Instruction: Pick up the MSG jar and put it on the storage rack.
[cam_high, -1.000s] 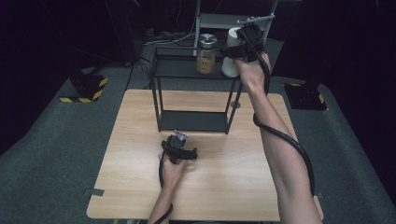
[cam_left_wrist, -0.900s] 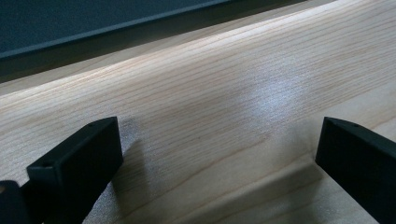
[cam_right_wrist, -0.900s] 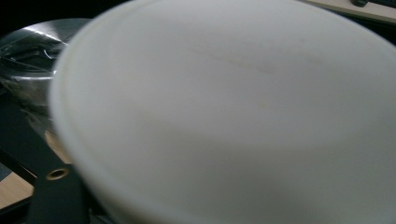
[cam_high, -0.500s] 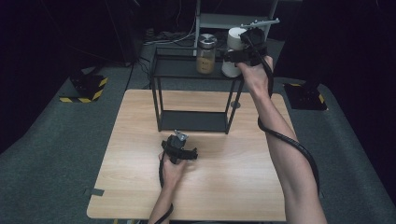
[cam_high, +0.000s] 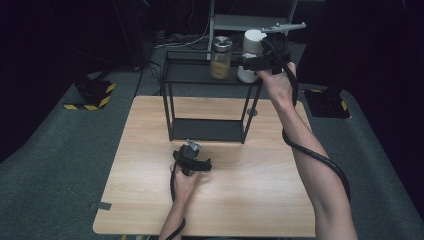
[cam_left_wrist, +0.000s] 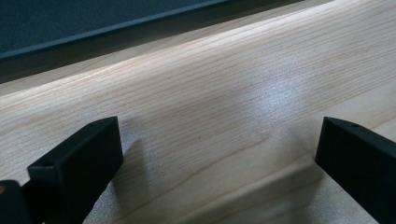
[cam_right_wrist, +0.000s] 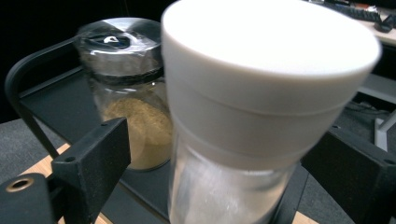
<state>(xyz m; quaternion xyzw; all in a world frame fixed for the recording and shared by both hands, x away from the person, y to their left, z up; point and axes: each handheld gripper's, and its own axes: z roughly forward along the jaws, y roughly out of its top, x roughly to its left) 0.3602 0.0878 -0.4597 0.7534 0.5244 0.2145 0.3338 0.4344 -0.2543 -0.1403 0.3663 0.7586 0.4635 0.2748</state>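
A clear jar with a white lid (cam_right_wrist: 261, 70) stands on the top shelf of a black wire rack (cam_high: 200, 74), at its right end (cam_high: 248, 41). My right gripper (cam_right_wrist: 224, 154) is open, one jaw on each side of the jar's body, with a gap showing at the left jaw. From above, this gripper (cam_high: 248, 63) is held up at shelf height. Beside the white-lidded jar stands a glass jar of yellowish grains with a metal lid (cam_right_wrist: 126, 107), also (cam_high: 220, 57). My left gripper (cam_high: 192, 157) rests open on the wooden table (cam_high: 260, 190) with nothing between its jaws (cam_left_wrist: 219, 140).
The rack's lower shelf (cam_left_wrist: 93, 18) lies just ahead of the left gripper. A metal shelf unit (cam_high: 250, 20) stands behind the rack. Yellow-black striped bases (cam_high: 90, 97) sit on the grey floor at both sides. Bare tabletop (cam_left_wrist: 210, 93) surrounds the left gripper.
My right gripper has come down and forward so its jaws now flank the white-lidded jar. The left gripper has stayed still.
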